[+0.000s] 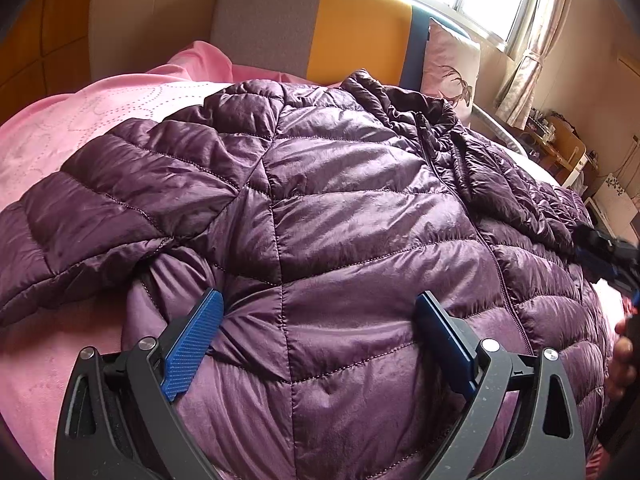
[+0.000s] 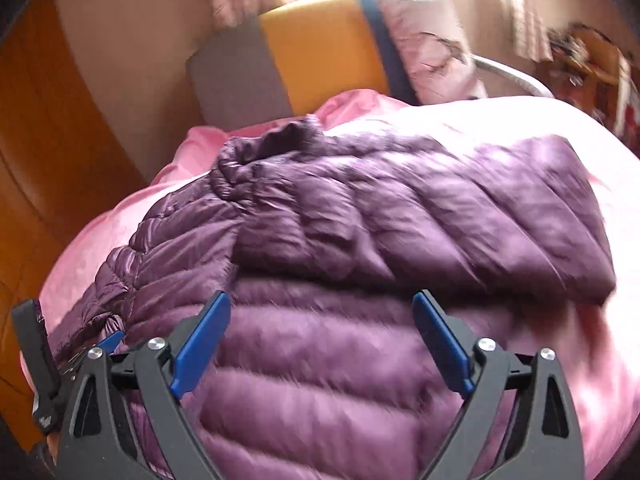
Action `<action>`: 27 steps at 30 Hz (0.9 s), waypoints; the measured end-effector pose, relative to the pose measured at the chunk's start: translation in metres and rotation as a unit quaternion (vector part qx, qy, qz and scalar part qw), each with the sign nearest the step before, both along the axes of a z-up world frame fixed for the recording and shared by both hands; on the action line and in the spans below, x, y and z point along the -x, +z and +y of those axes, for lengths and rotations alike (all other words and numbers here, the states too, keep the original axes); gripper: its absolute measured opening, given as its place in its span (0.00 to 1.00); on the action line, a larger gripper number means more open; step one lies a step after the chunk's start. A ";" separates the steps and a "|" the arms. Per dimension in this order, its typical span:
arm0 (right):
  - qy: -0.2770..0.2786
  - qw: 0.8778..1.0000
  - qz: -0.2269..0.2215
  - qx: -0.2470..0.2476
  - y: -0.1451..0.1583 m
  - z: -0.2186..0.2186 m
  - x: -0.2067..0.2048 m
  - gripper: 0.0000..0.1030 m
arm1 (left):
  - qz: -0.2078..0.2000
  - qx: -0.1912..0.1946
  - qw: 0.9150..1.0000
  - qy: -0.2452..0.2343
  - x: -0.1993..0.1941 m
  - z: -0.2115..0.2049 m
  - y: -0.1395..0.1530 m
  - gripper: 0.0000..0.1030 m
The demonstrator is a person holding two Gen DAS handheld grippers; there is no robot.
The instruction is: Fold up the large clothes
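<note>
Pink bed | purple jacket lengthwise, collar toward headboard | both jaws released (fabric beneath)

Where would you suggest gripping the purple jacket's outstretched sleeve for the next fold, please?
Probably the cuff end of the sleeve, approached from the pink bedspread side. It lies flat and spread outward there, its free edge exposed, while its shoulder end merges into the puffy purple jacket.

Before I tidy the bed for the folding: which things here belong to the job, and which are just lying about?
Job: purple jacket; left gripper and right gripper, both open over it.
Lying about: pink bedspread; pillow; headboard; curtains.
</note>
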State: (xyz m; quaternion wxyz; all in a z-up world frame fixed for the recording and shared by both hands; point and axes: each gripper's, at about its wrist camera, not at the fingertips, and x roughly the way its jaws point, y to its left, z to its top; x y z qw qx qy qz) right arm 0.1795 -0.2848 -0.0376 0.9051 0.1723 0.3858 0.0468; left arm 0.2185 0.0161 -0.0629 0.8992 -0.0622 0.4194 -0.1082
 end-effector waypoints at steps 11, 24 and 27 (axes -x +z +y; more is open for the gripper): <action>-0.012 0.999 -0.002 -0.041 -0.044 -0.025 0.015 0.98 | 0.012 0.094 0.994 -0.051 -0.025 -0.026 0.045 0.87; -0.006 0.996 -0.027 -0.091 -0.048 -0.037 0.028 0.98 | 0.103 0.114 0.981 -0.117 -0.125 -0.146 0.013 0.58; -0.004 0.995 -0.025 -0.098 -0.046 -0.040 0.031 0.98 | 0.105 0.110 0.981 -0.121 -0.129 -0.155 0.011 0.11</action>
